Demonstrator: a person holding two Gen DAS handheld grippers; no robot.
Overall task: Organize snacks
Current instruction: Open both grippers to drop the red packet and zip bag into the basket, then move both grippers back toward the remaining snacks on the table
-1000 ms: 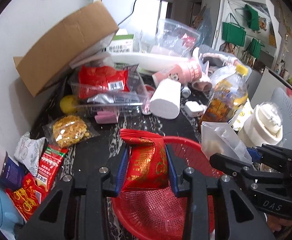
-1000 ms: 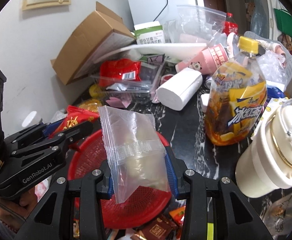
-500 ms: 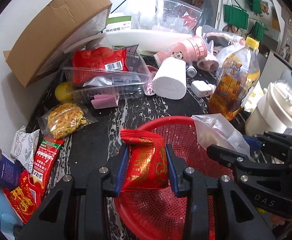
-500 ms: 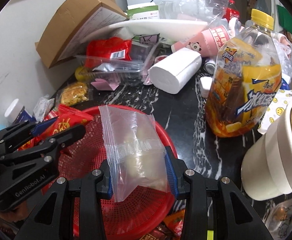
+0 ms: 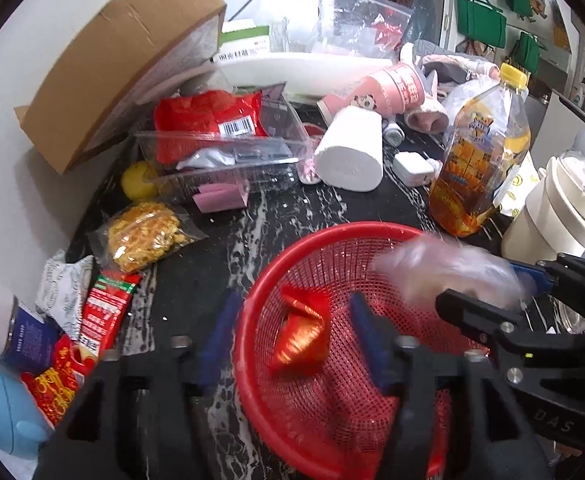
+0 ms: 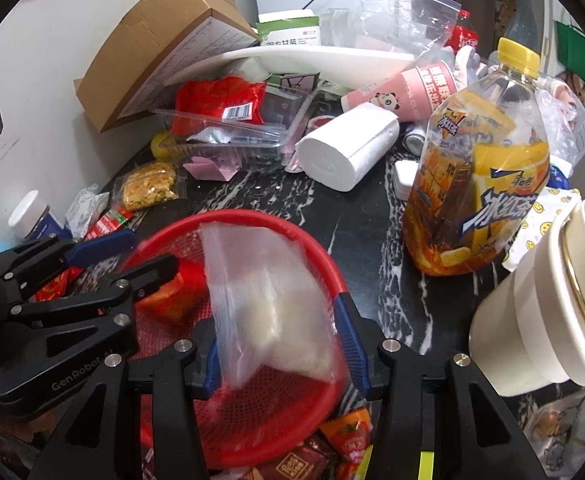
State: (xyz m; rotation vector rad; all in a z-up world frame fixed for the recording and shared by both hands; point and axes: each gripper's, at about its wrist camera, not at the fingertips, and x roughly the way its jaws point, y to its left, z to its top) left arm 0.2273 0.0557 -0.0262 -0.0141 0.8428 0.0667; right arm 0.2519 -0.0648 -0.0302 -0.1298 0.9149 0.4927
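Red snack packet [image 5: 302, 334]: released by the left gripper [image 5: 294, 334], whose jaws have just been opened and now stand apart around nothing; packet lies in the red basket [image 5: 332, 236] at the worktop's near edge. Clear zip bag [image 6: 270, 304]: over the basket between the right gripper's [image 6: 278, 344] just-widened jaws, apparently let go. Both items counted as sorted; loose snacks remain along the left edge.

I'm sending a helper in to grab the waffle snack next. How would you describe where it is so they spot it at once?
Start at the red basket on the dark marble table, then look left towards the wall. The waffle snack lies flat there, between the basket and a yellow fruit. It is the only clear packet showing golden, gridded waffle; its neighbours are red or white wrappers.
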